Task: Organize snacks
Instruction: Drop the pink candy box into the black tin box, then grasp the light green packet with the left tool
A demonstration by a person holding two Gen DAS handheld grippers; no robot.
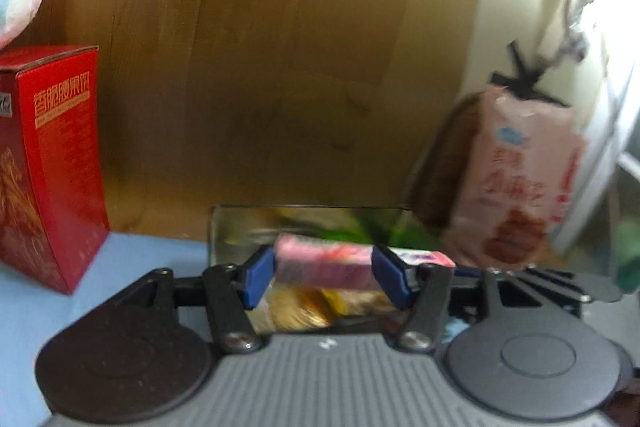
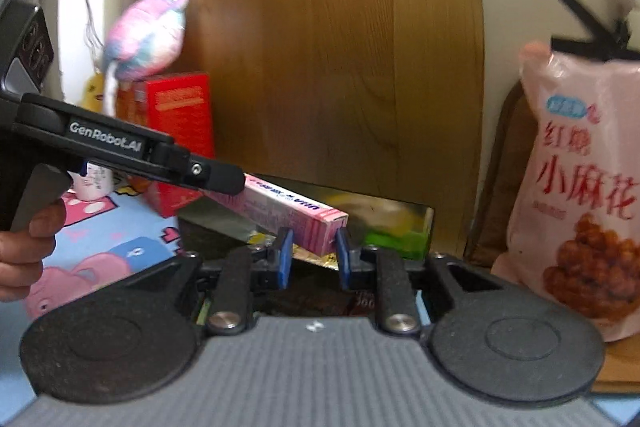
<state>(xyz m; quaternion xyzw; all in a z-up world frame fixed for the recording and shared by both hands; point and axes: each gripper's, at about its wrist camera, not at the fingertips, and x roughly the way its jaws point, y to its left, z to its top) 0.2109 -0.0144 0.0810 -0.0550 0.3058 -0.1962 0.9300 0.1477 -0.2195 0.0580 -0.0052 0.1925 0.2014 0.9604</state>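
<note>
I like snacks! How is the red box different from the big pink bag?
The red box is stiff with straight edges; the pink bag is soft and crinkly. The red box stands left; the pink bag leans right. Both stand upright with writing on them.

Motion blur smears the pink snack bag (image 1: 516,179), and the red box (image 1: 48,163) is cut off left.

The left gripper (image 1: 324,273) clamps a pink box (image 1: 324,265) crosswise; a red carton (image 1: 52,163) stands at nine o'clock, a pink snack bag (image 1: 516,179) at three.
</note>
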